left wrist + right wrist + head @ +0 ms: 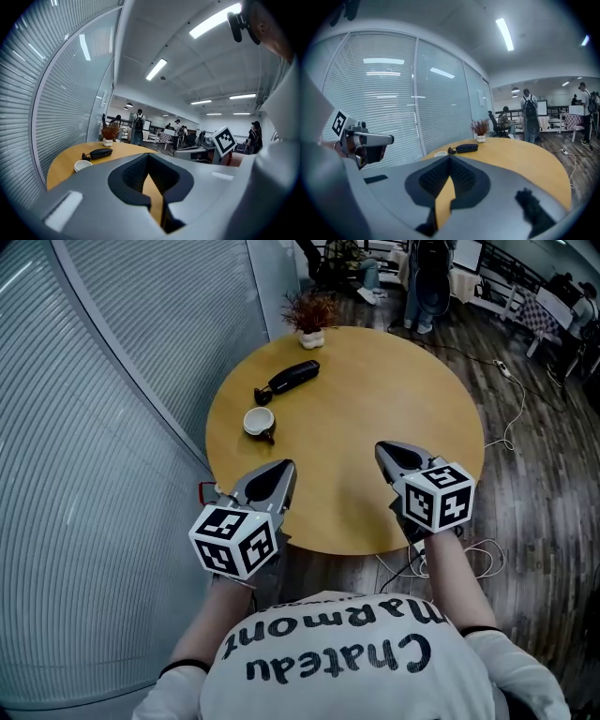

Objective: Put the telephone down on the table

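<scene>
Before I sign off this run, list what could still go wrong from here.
1. The telephone lies close beside the cup; a reach for either could knock the other.
2. The potted plant stands near the far edge of the table; a push that way might tip it off.
3. The left gripper and right gripper are both shut and empty; approaching like that would likely shove things rather than grasp them.

surface: round wooden table [375, 390] | on it: black telephone [292, 377] | white cup [259, 421] | potted plant [310, 320]
</scene>
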{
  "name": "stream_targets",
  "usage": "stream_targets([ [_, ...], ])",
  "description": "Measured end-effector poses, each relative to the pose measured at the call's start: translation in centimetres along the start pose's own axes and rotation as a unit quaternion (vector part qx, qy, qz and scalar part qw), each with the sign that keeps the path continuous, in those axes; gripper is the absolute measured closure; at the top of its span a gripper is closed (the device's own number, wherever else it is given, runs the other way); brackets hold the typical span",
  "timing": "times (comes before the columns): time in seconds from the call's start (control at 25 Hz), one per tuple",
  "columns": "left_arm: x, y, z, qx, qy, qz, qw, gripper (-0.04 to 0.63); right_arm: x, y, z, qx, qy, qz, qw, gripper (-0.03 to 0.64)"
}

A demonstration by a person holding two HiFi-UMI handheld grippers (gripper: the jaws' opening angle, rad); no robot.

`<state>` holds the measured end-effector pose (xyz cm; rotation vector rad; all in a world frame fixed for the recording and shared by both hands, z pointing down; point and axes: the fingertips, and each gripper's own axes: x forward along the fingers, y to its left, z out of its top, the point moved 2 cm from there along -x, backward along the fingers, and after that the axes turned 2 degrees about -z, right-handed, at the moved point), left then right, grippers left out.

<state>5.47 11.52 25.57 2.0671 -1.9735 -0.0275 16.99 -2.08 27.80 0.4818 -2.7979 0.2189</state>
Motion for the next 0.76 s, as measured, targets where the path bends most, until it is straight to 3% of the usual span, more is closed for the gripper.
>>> stream_targets([
  [0.76, -1.3, 1.3, -0.4, -0.017, -0.006, 0.017, 0.9997, 0.589, 0.1, 1.2, -0.2, -0.005, 0.011, -0.002, 1.0, 0.603],
])
